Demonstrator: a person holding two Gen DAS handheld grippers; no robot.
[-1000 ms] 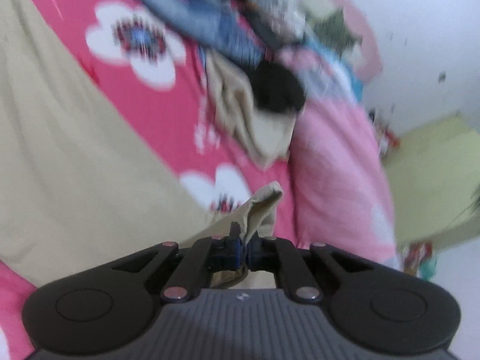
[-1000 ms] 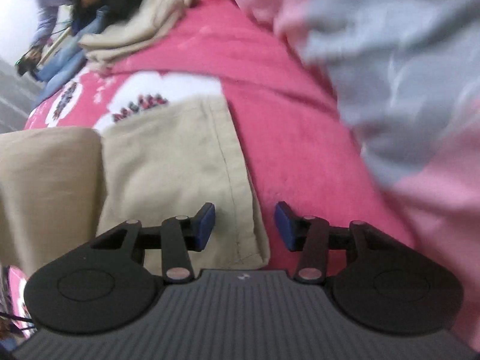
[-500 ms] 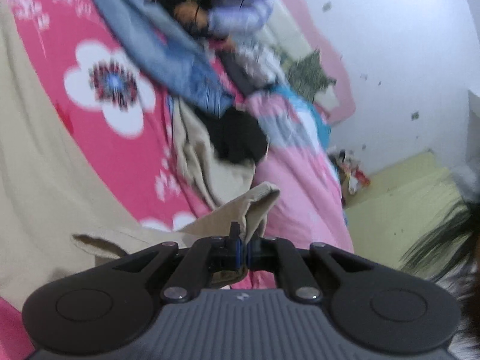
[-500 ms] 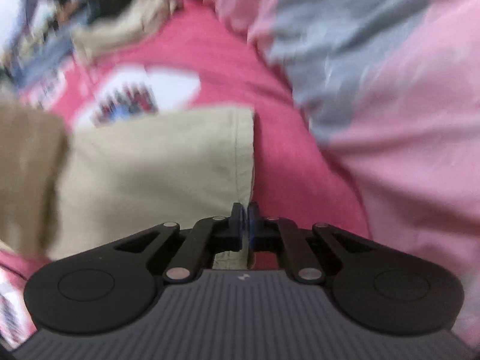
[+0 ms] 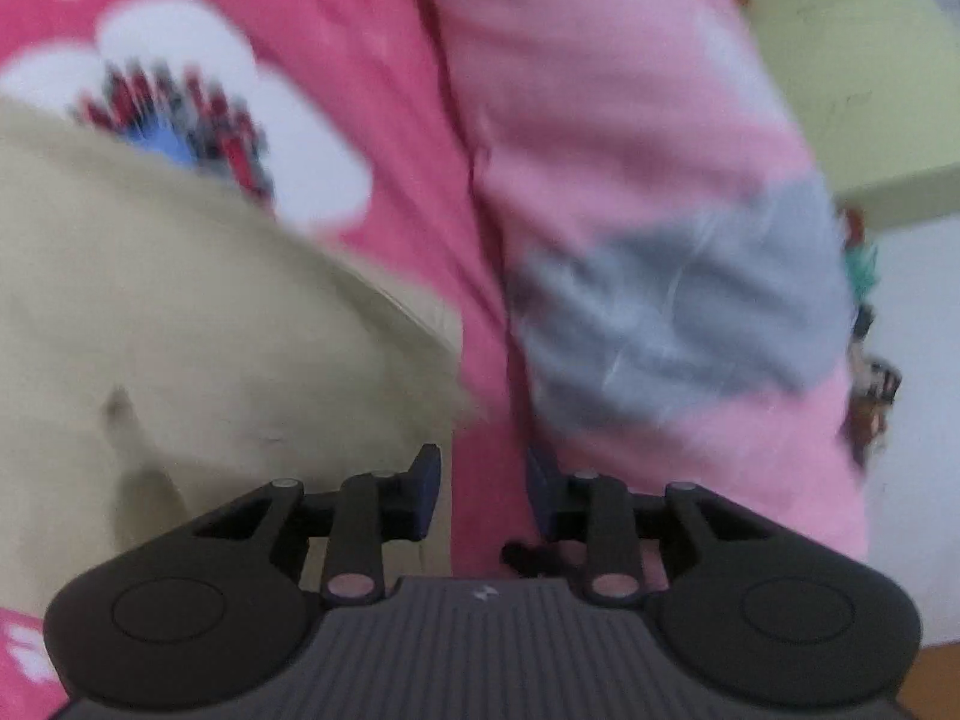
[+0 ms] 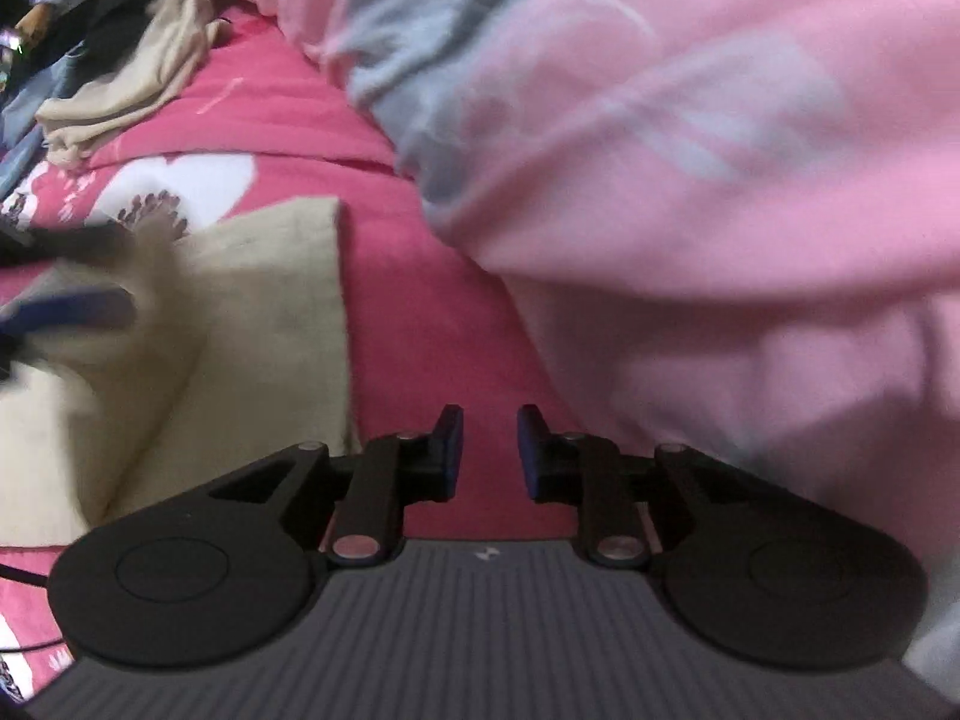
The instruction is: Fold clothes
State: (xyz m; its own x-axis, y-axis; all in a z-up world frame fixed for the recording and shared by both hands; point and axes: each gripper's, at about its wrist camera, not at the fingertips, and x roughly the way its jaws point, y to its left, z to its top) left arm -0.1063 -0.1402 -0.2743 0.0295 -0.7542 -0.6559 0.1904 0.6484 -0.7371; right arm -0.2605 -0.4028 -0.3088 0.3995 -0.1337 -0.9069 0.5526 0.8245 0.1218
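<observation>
Right at the beige garment's (image 5: 198, 324) edge on the pink bedspread (image 6: 420, 312), left gripper (image 5: 483, 483) and right gripper (image 6: 489, 447) both spread apart and gripping nothing, cloth lying flat alone, probably between folds or already done.

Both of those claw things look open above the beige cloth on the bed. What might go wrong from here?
1. The left hand-held gripper and right hand-held gripper are both open, so nothing pins the beige garment; its folded layers may spring apart.
2. The puffy pink-and-grey quilt bulges close beside the garment; a gripper might snag it instead.
3. Both views are blurred by motion, so the next grasp may miss the hem.
</observation>
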